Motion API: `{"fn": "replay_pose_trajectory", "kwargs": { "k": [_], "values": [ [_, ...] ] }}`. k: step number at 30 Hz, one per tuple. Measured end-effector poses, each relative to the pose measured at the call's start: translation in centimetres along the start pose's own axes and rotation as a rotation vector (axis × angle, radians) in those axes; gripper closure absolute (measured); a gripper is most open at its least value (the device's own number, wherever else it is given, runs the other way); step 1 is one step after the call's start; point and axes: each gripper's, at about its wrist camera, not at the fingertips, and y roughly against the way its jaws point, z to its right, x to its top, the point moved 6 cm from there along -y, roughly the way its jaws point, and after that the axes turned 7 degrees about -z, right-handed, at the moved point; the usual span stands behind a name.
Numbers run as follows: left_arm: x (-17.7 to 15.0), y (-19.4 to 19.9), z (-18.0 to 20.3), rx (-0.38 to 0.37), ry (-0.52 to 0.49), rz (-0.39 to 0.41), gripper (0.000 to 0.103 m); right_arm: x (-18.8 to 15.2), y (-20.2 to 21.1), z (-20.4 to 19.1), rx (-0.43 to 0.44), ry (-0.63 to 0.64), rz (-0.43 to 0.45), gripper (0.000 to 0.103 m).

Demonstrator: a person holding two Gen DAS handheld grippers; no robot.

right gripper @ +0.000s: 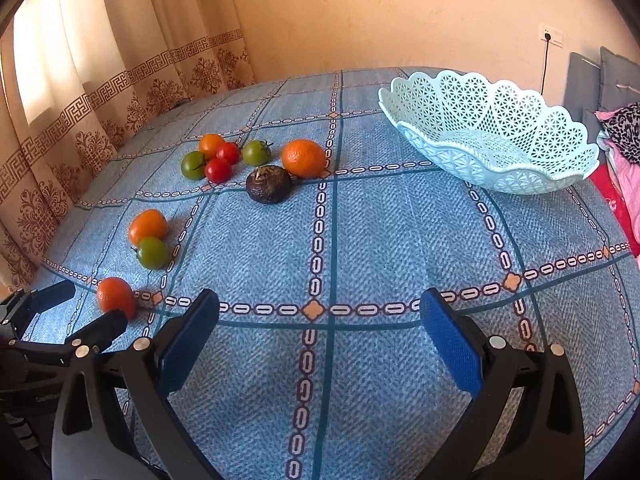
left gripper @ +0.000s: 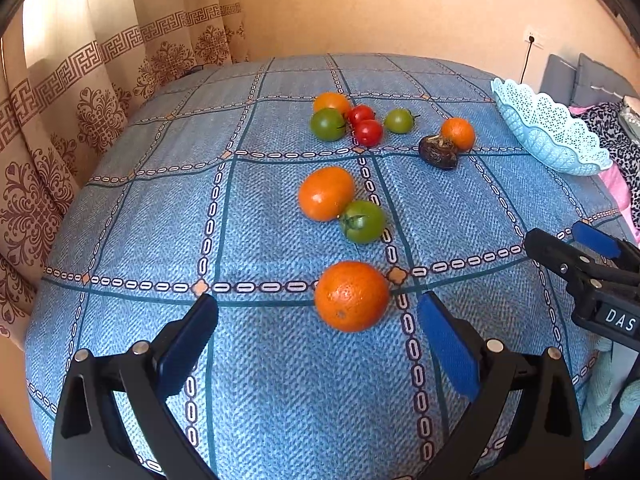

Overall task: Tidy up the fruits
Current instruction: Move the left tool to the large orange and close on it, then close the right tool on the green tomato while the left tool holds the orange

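Observation:
Loose fruits lie on a blue patterned tablecloth (left gripper: 280, 380). My left gripper (left gripper: 318, 310) is open; an orange (left gripper: 351, 296) sits between and just ahead of its blue pads, apart from them. Beyond lie an orange tomato (left gripper: 326, 193) touching a green tomato (left gripper: 363, 221), then a far cluster of red, green and orange tomatoes (left gripper: 362, 120), a small orange (left gripper: 458, 133) and a dark fruit (left gripper: 439, 152). My right gripper (right gripper: 320, 306) is open and empty over bare cloth. A light blue lattice basket (right gripper: 492, 132) stands empty at the far right.
Curtains (left gripper: 80, 120) hang along the left. The wall with a socket and cable (right gripper: 550, 36) is behind. Cushions and clothes (right gripper: 624, 148) lie past the table's right edge. The right gripper shows at the right in the left wrist view (left gripper: 556, 248).

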Motion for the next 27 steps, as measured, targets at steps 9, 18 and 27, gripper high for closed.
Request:
{"fn": "replay_pose_trajectory", "kwargs": {
  "k": [9, 18, 27],
  "values": [
    [0.4, -0.3, 0.1, -0.005, 0.001, -0.002, 0.005, 0.3, 0.1, -0.1, -0.004, -0.002, 0.012, 0.002],
    [0.2, -1.3, 1.5, -0.074, -0.011, -0.039, 0.037, 0.7, 0.5, 0.1, -0.020, -0.007, 0.021, 0.002],
    [-0.3, -0.8, 0.5, -0.118, 0.021, -0.026, 0.066, 1.3, 1.1, -2.3, 0.034, 0.041, 0.023, 0.002]
  ]
}}
